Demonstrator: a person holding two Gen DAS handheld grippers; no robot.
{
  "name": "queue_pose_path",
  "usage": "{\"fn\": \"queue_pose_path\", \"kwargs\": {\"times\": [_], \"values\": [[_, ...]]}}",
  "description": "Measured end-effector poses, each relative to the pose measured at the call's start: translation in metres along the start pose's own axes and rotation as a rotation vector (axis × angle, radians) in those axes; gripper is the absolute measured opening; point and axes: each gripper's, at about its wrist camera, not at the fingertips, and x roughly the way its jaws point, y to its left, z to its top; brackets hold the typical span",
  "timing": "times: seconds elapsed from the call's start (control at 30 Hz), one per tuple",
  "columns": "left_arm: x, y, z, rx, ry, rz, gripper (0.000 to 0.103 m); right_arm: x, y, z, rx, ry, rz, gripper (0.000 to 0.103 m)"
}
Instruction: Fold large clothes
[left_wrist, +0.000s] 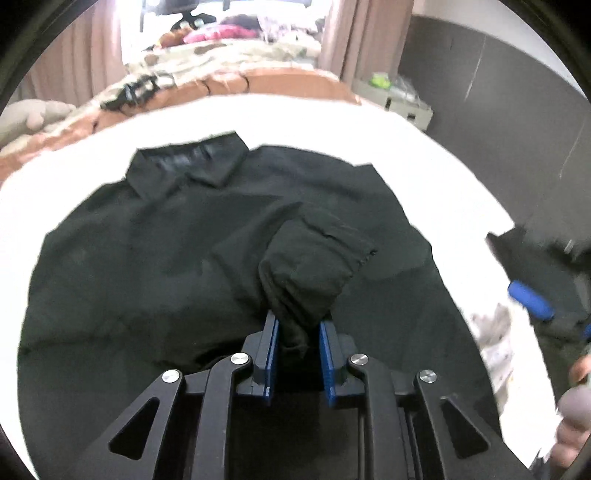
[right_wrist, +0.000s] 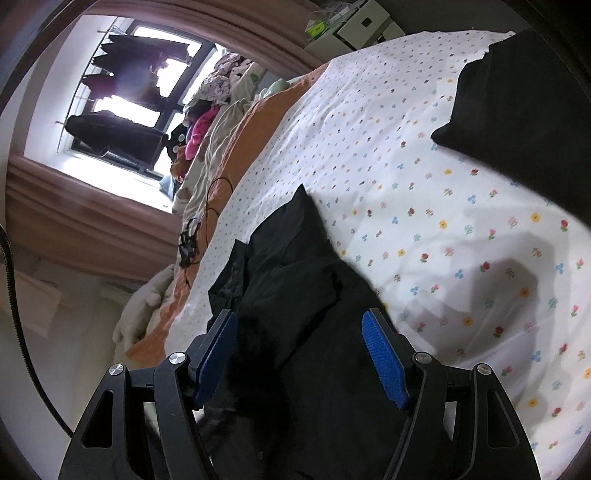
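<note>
Left gripper (left_wrist: 297, 325) clamps the black shirt's (left_wrist: 147, 240) cuff (left_wrist: 314, 254).
Right gripper (right_wrist: 299, 325) gapes over dark cloth on the floral sheet (right_wrist: 443, 221).

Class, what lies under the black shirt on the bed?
The white floral bedsheet shows all round the black shirt, so it lies beneath. Anything else under the shirt is covered.

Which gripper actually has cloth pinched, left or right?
The left gripper: its pads squeeze a bunched sleeve of the black shirt. The right gripper stands wide, pads clear of the cloth.
</note>
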Motion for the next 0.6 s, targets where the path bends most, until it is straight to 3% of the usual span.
{"fn": "queue_pose_path", "kwargs": {"times": [0.23, 0.6], "values": [[-0.036, 0.029, 0.029, -0.004, -0.068, 0.034, 0.020, 0.011, 0.007, -0.007, 0.005, 0.015, 0.007, 0.070], [-0.058, 0.090, 0.050, -0.045, -0.126, 0.068, 0.021, 0.037, 0.026, -0.020, -0.016, 0.043, 0.001, 0.070]]}}
